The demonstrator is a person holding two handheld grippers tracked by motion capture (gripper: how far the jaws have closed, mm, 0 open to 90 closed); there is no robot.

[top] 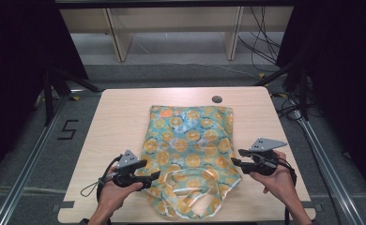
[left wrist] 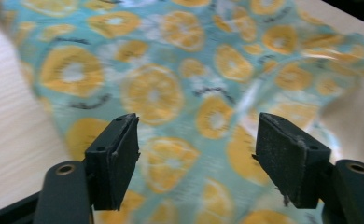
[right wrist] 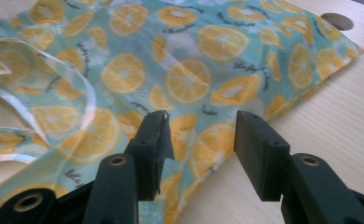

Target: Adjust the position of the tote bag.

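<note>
A teal bag printed with orange slices lies flat on the wooden table, its crumpled mouth and clear-edged handles toward the front edge. My left gripper hovers at the bag's front left corner. In the left gripper view the left gripper is open over the printed bag, and the pads touch nothing. My right gripper sits at the bag's right edge. In the right gripper view the right gripper is open just above the bag's edge, gripping nothing.
A round cable hole sits in the table behind the bag's far right corner. Bare wood lies left and right of the bag. Beyond the table stand a pale shelf frame and loose cables on the floor.
</note>
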